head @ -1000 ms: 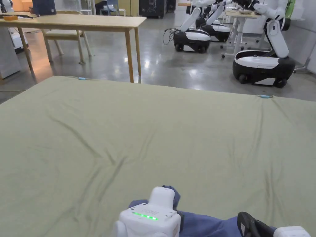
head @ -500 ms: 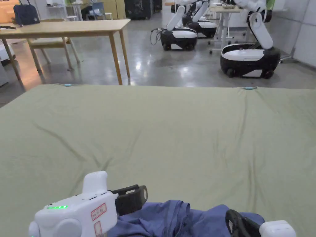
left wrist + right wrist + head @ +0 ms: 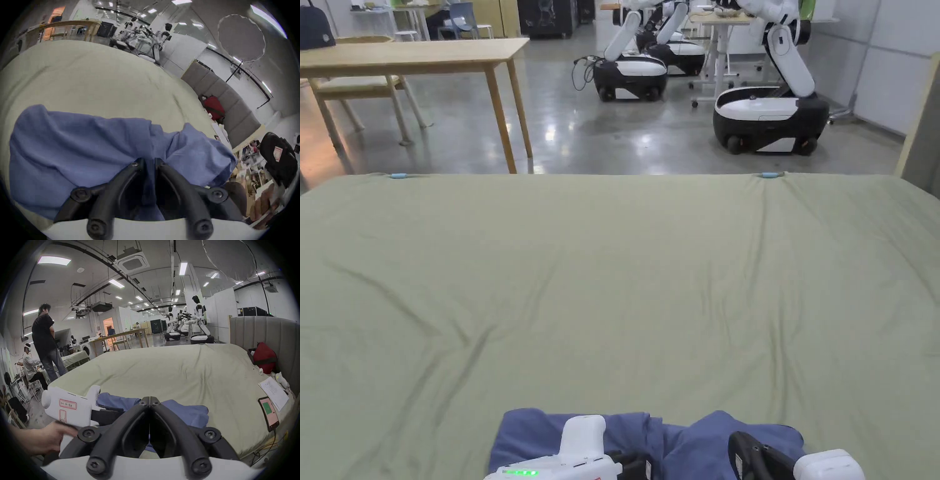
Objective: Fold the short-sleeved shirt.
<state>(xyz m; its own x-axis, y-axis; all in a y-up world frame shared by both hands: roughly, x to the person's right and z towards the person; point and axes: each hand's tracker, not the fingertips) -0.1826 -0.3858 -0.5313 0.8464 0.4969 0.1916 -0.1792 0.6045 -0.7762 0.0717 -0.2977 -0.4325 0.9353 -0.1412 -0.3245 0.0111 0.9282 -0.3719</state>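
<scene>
A blue short-sleeved shirt lies bunched at the near edge of the green bed. In the left gripper view my left gripper is shut, with a fold of the shirt pinched between its jaws. My right gripper is shut with its tips touching, just above the shirt. No cloth shows between them. In the head view the right gripper sits at the shirt's right end. A hand holds the left gripper's white body.
A phone and a paper sheet lie on the bed's right edge, near a red bag. Beyond the bed stand a wooden table and wheeled robots. Two people are at the left.
The head camera has panned. My left gripper has come back from the shirt's left end towards the middle, and its jaws, apart half a second ago, are now shut on the cloth. More shirt shows.
</scene>
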